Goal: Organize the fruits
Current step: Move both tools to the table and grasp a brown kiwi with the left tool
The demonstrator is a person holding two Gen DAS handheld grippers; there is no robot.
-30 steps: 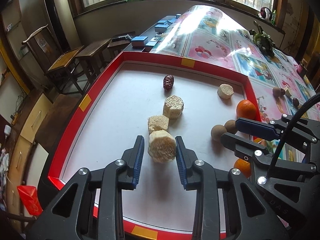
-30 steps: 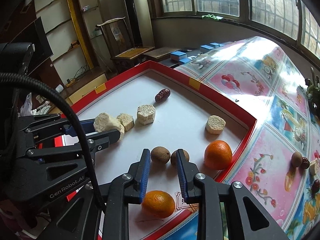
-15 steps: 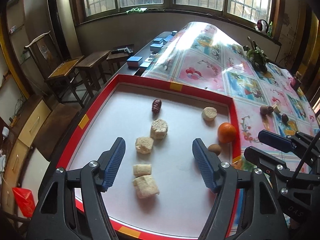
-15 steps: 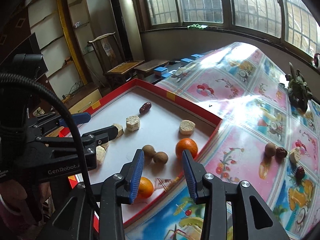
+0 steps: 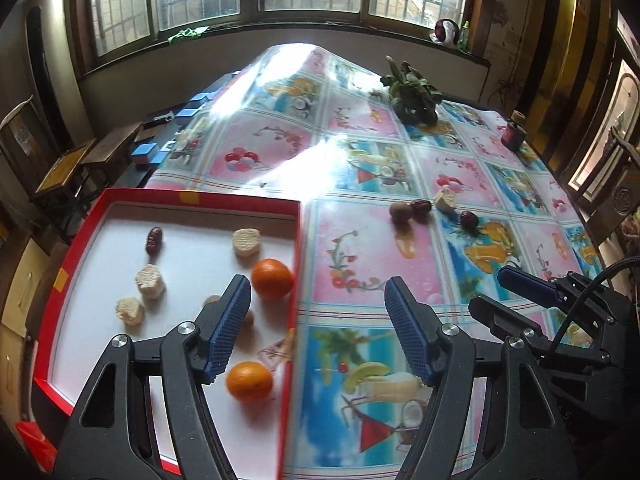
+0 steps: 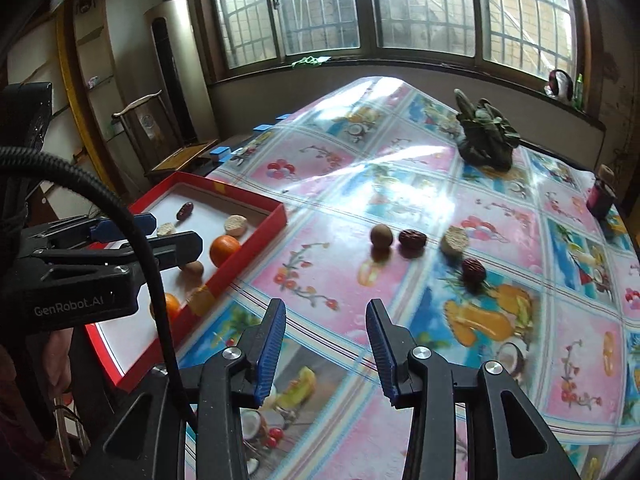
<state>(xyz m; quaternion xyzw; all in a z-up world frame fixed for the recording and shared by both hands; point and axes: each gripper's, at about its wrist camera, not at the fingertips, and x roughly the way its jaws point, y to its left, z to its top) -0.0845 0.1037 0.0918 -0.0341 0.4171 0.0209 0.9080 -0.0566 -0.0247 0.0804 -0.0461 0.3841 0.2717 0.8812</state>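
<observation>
Held both tongs wide apart and empty: left gripper [image 5: 317, 292] above the right-hand rim of the red tray [image 5: 200, 196], right gripper [image 6: 325, 312] over the fruit-print tablecloth [image 6: 320, 264], clear of everything.

Counted already in the tray: far orange [image 5: 272, 279], near orange [image 5: 249, 381], one tray date [image 5: 154, 240] and three pale cut rounds, the farthest [image 5: 246, 242] near the back wall. Could make out a small brown fruit [image 6: 194, 268] there too, mostly hidden behind the left finger in the left view.

Found the unsorted lot well apart from the tray, on the cloth ahead of the right gripper: brown round fruit [image 6: 381, 236], first red date [image 6: 412, 238] just beside it, loose pale round [image 6: 455, 240] next along, and second red date [image 6: 474, 271] slightly nearer.

Judged the step as between a drop-off and the next pick, with roughly two thirds of the pieces sorted.

Judged the next move to call for reaching the right gripper forward to the brown round fruit, straddling it from above and closing gently. Expected it to roll readily, and the date beside it to get nudged unless the fingers came down in line with the gap.
</observation>
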